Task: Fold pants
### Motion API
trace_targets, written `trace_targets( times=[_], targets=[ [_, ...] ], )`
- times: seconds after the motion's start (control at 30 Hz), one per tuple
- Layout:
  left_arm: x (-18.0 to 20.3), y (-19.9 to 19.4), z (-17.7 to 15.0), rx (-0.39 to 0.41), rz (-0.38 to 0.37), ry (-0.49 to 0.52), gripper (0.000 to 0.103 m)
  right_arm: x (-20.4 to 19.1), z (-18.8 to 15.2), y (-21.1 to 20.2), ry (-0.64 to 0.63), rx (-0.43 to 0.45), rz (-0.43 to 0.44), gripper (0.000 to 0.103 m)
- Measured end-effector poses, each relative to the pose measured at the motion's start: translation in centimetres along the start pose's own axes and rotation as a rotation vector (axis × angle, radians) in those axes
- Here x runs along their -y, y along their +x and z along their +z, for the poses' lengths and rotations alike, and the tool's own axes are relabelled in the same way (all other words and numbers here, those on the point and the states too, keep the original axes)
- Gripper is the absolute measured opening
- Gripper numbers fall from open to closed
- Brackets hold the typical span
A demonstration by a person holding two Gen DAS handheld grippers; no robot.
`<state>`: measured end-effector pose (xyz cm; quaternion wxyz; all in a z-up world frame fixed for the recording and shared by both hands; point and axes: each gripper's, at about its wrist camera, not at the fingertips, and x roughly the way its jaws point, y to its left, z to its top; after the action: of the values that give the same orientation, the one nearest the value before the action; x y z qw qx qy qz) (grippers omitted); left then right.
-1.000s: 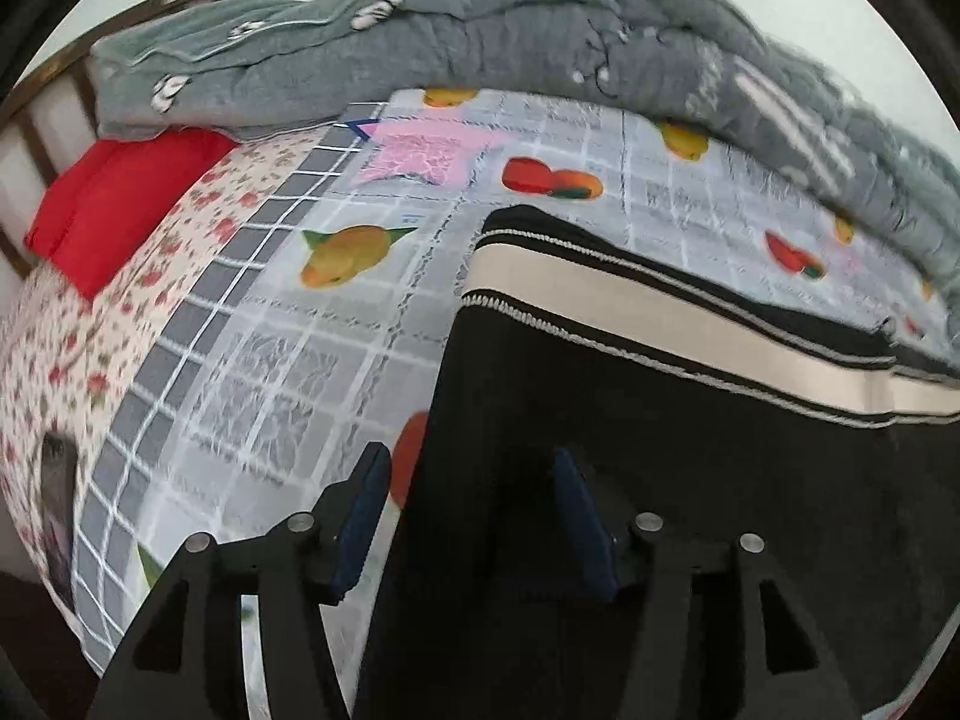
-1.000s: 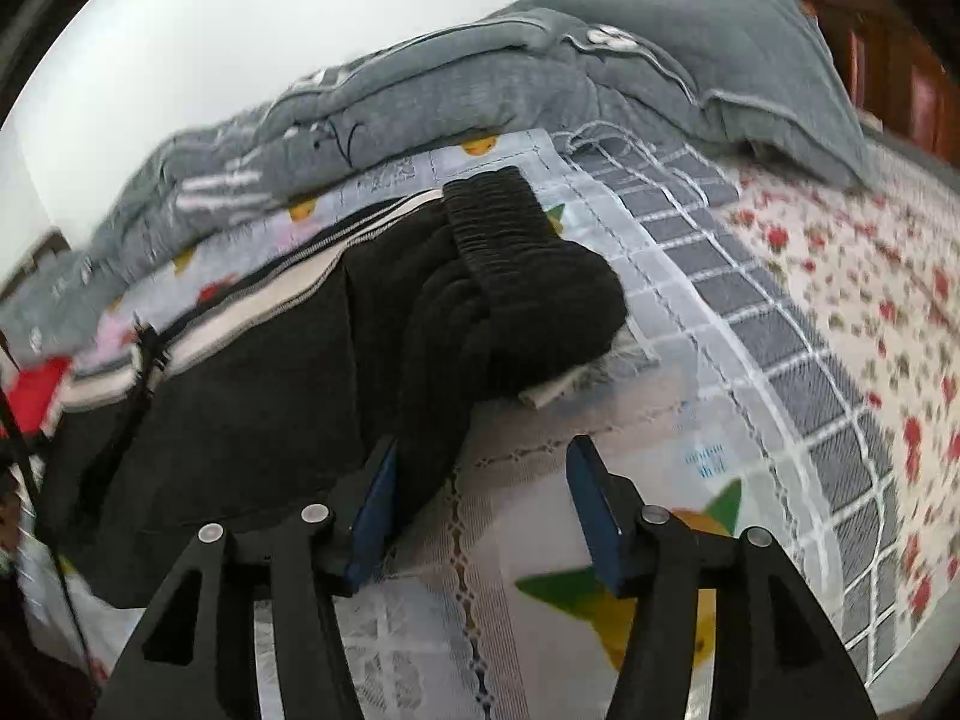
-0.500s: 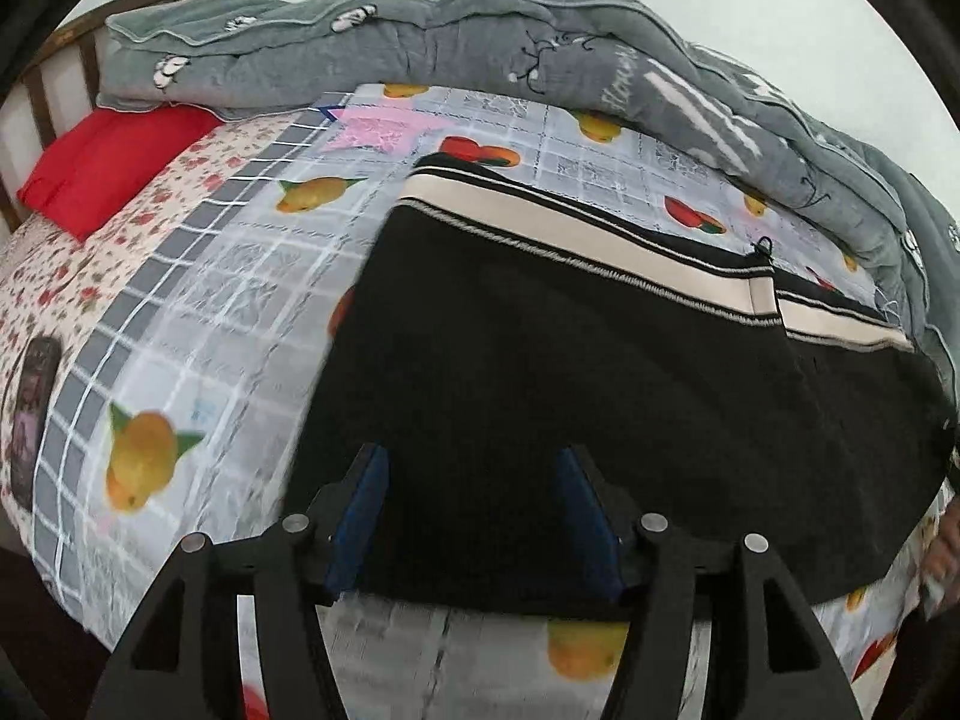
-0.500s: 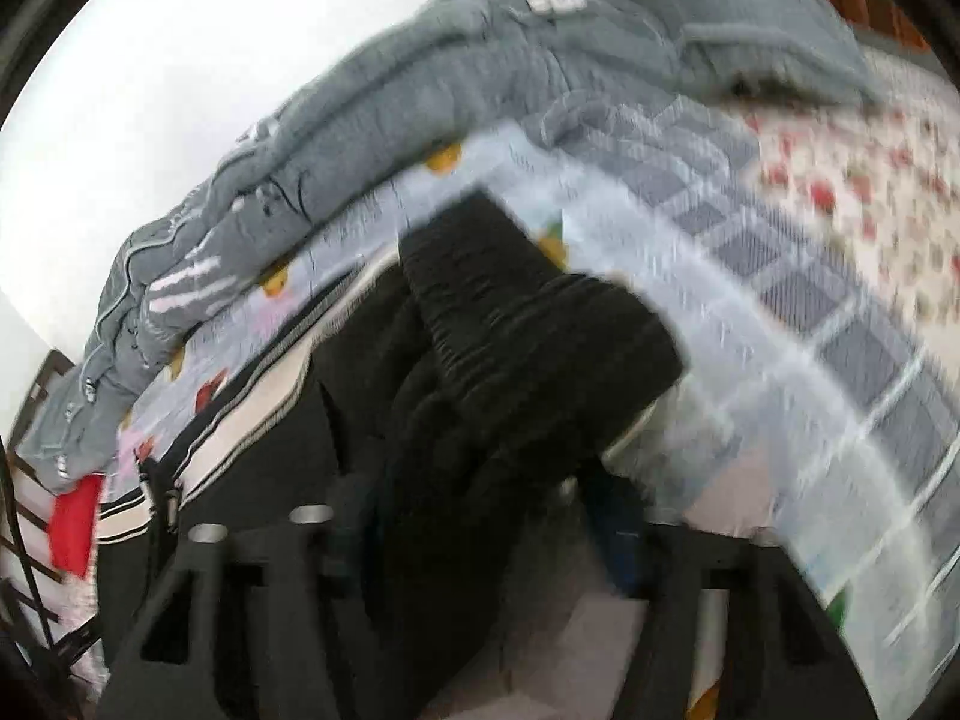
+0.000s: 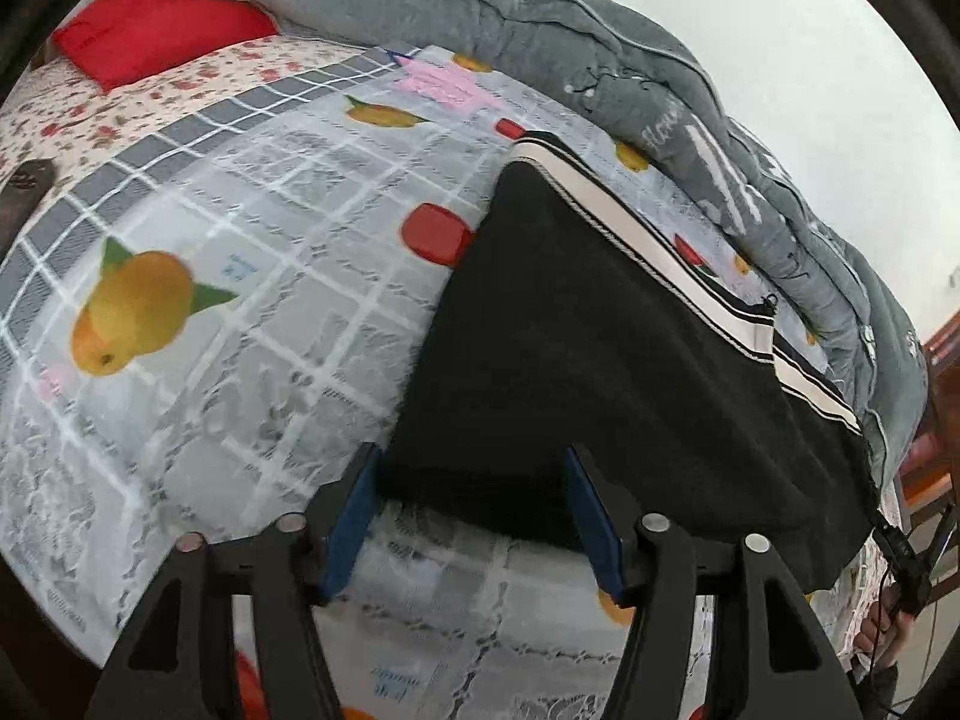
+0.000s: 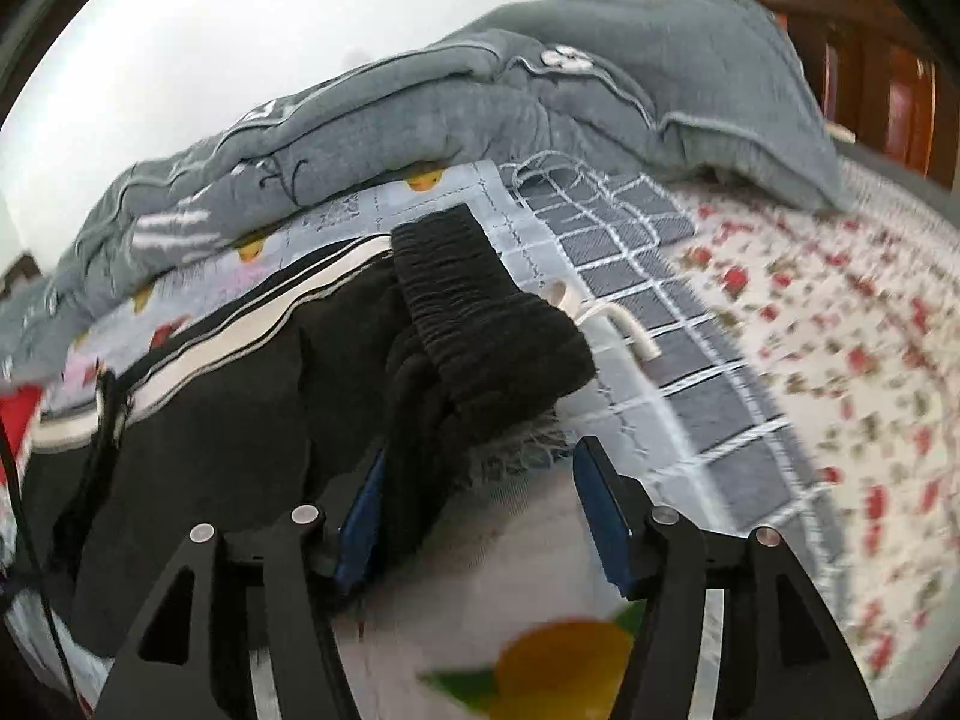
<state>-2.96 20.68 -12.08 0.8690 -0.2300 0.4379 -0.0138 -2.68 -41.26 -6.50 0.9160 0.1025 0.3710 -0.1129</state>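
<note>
Pants: the black pants [image 5: 576, 360] lie flat on the bed [image 5: 252, 324], on the sheet with the fruit print, with a cream side stripe [image 5: 624, 228] along the far edge.
Long axis: it runs from the hem end, seen in the left wrist view, to the gathered waistband [image 6: 480, 312], seen in the right wrist view; so it lies across both hand-held grippers, not away from them.
Left hand-held gripper: the left hand-held gripper [image 5: 474, 510] stands at the near corner of the hem end. Its jaws are opening and stand moderately wide. The near edge of the cloth lies between the blue pads [image 5: 354, 510], but the pads do not press on it.
Right hand-held gripper: the right hand-held gripper [image 6: 480, 504] is at the waist end. Its jaws are opening too. The left pad is just beside bunched black cloth, the right pad is over bare sheet, and nothing is clamped.
Which hand is nearer: each one is near its own end. The left one has a flat, clean edge in front of it; the right one faces a thick lump.
Next move, as I judge: the ends must be brought toward each other along this axis, so both need a grip on the near edge first.
Risk: the bunched waistband may slip or fold unevenly.
Behind: a grey quilt [image 5: 570, 36] lies along the far side of the bed, clear of the pants.
</note>
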Motion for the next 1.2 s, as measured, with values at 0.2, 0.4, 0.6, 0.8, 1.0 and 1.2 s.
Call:
trace_targets(
  times=[0.2, 0.4, 0.6, 0.8, 1.0, 1.2],
  targets=[
    [-0.2, 1.6, 1.3, 0.029, -0.083, -0.012, 0.073, -2.8, 0.7, -4.1, -0.11, 0.043, -0.119, 0.059],
    [-0.2, 0.4, 0.1, 0.009, -0.121, 0.02, 0.073, -8.8, 1.7, -6.7, -0.211, 0.094, -0.03, 0.059],
    [-1.2, 1.0, 1.0, 0.044, -0.183, -0.028, 0.073, -16.8, 0.1, -5.3, -0.284, 0.045, 0.191, 0.059],
    [-0.8, 1.1, 0.8, 0.03, -0.154, -0.016, 0.055, -24.9, -4.0, -3.4, -0.357, -0.014, 0.387, 0.059],
    [-1.8, 0.2, -0.6, 0.016, -0.22, -0.048, 0.052, -26.9, -8.9, 0.4, -0.399, -0.103, 0.366, 0.057],
    [-1.2, 1.2, 0.1, 0.028, -0.203, -0.073, 0.052, -27.4, -9.6, -1.9, -0.428, -0.088, 0.363, 0.055]
  ],
)
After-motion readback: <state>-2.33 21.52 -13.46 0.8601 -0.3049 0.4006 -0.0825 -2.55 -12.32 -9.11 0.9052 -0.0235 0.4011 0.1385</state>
